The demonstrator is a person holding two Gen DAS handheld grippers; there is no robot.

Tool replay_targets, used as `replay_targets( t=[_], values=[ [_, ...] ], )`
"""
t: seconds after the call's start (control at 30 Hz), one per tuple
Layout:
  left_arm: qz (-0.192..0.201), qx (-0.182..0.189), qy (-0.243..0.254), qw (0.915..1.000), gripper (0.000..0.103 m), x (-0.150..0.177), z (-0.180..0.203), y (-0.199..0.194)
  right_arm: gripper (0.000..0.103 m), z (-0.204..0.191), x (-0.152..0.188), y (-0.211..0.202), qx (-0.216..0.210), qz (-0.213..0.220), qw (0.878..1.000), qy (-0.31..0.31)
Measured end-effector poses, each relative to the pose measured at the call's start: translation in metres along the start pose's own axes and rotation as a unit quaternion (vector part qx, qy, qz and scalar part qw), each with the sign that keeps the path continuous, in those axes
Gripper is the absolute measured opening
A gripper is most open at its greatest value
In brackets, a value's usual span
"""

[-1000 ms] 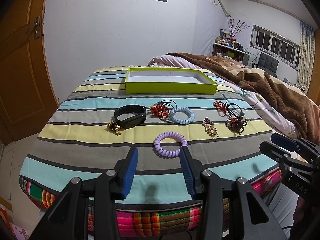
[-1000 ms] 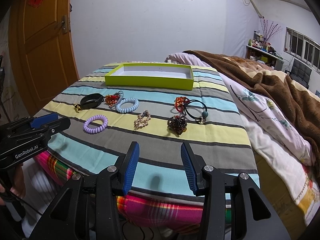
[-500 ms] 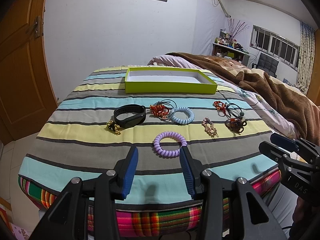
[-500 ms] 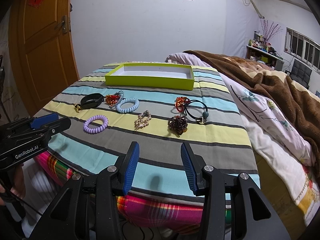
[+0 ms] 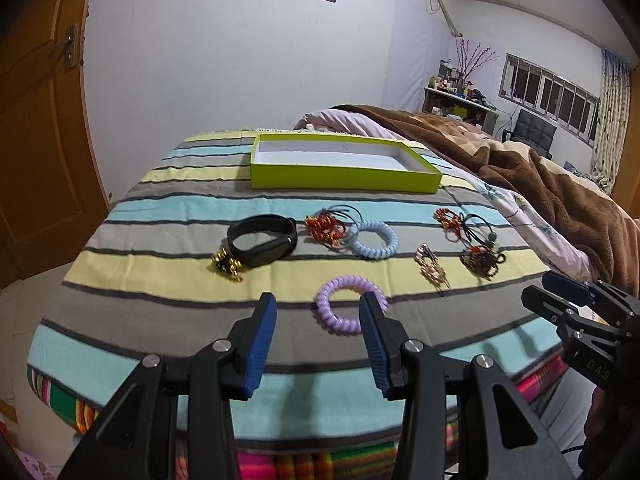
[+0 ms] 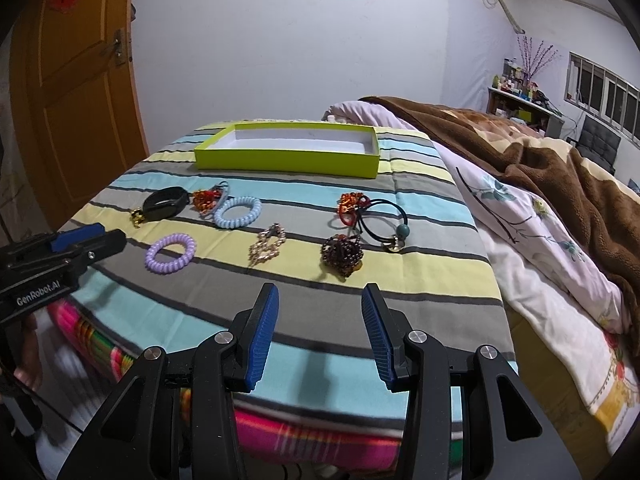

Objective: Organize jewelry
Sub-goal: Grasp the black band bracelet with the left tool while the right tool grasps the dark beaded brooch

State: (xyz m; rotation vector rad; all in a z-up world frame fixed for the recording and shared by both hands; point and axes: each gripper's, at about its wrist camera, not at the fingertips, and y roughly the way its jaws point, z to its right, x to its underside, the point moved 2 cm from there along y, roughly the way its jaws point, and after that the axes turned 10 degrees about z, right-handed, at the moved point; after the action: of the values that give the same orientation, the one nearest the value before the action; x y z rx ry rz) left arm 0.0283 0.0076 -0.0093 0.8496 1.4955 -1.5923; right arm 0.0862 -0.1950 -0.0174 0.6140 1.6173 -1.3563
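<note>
1. A striped cloth (image 5: 168,272) in grey, pale blue and yellow covers the bed, with a bright pink plaid layer showing under its near edge.
2. At the far end of the cloth sits a lime-green tray (image 5: 344,178) with a white floor; nothing lies in it.
3. The jewelry is spread across the middle stripes: a black wristband (image 5: 262,240) with a gold chain (image 5: 228,268) touching its near side, a red beaded piece (image 5: 324,226) just beside a pale blue coil tie (image 5: 373,239), and a purple coil tie (image 5: 348,310) nearest the edge.
4. Further right lie a pink-gold bracelet (image 6: 267,246), a dark beaded cluster (image 6: 342,255), and a black cord with a teal bead (image 6: 384,220) next to another red piece.
5. The left tool (image 5: 318,334) hovers over the near edge, jaws wide and empty, the purple tie seen between them.
6. The right tool (image 6: 316,330) hangs likewise, spread wide, holding nothing.
7. A brown blanket (image 6: 560,168) is heaped to the right; a wooden door (image 6: 68,92) stands to the left against white walls.
</note>
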Motion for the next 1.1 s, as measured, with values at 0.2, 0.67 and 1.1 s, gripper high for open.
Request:
replay_targets(
  t=[0.2, 0.67, 1.1],
  values=[
    [0.001, -0.003, 0.010, 0.9999, 0.045, -0.012, -0.010, 0.019, 0.044, 0.010, -0.005, 0.018, 0.005, -0.003, 1.000, 0.007],
    [-0.029, 0.018, 0.031, 0.9989, 0.045, -0.029, -0.027, 0.070, 0.044, 0.020, -0.014, 0.062, 0.000, -0.042, 0.999, 0.013],
    [-0.079, 0.028, 0.034, 0.9959, 0.042, -0.031, -0.021, 0.104, 0.044, 0.027, -0.014, 0.085, 0.001, -0.076, 0.997, 0.023]
  ],
)
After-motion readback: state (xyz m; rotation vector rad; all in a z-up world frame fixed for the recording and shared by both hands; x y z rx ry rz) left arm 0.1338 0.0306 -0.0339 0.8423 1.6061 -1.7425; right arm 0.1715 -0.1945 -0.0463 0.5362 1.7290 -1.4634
